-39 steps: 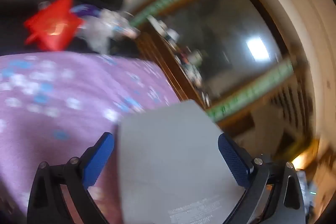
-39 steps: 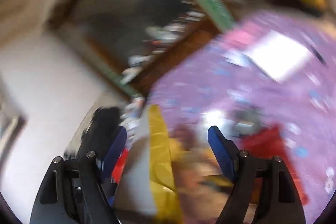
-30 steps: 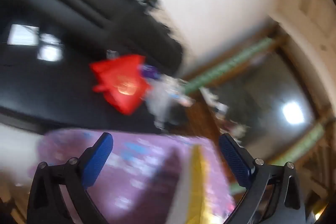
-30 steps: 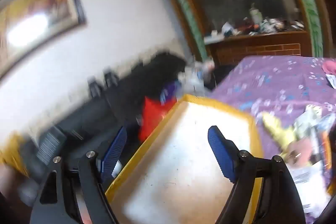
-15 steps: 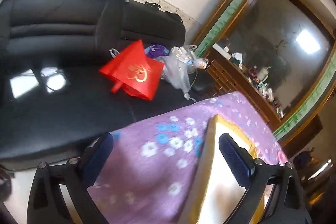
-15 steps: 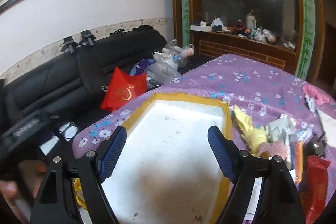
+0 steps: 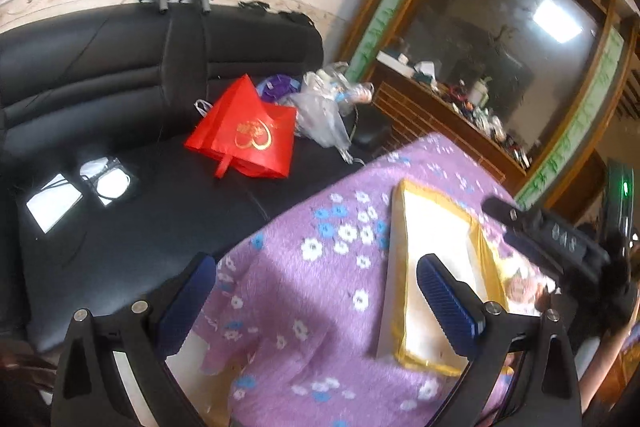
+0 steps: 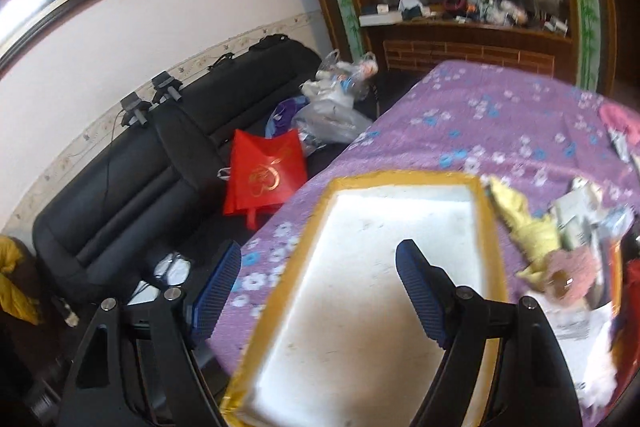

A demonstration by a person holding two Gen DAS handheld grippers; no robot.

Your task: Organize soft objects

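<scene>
A white foam tray with a yellow rim [image 8: 372, 267] lies on a table covered by a purple flowered cloth [image 8: 500, 131]; it also shows in the left wrist view [image 7: 436, 239]. Right of the tray lies a pile of soft things: a yellow cloth [image 8: 524, 223], a pink knitted piece [image 8: 568, 275] and several packets. My right gripper [image 8: 320, 291] is open and empty above the tray's near-left rim. My left gripper [image 7: 316, 295] is open and empty over the cloth at the table's near-left corner. The right gripper's black body [image 7: 560, 243] shows in the left wrist view.
A black sofa [image 7: 100, 75] stands left of the table with a red bag [image 7: 248, 131], clear plastic bags [image 7: 324, 107] and white papers [image 7: 56, 203] on it. A wooden cabinet with a cluttered shelf [image 8: 472, 23] stands behind. A pink cloth [image 8: 620, 119] lies at the table's far right.
Both views swung quickly and have settled on the table corner and tray. The grey sheet that lay between the left jaws is gone from view. Both grippers stayed open.
</scene>
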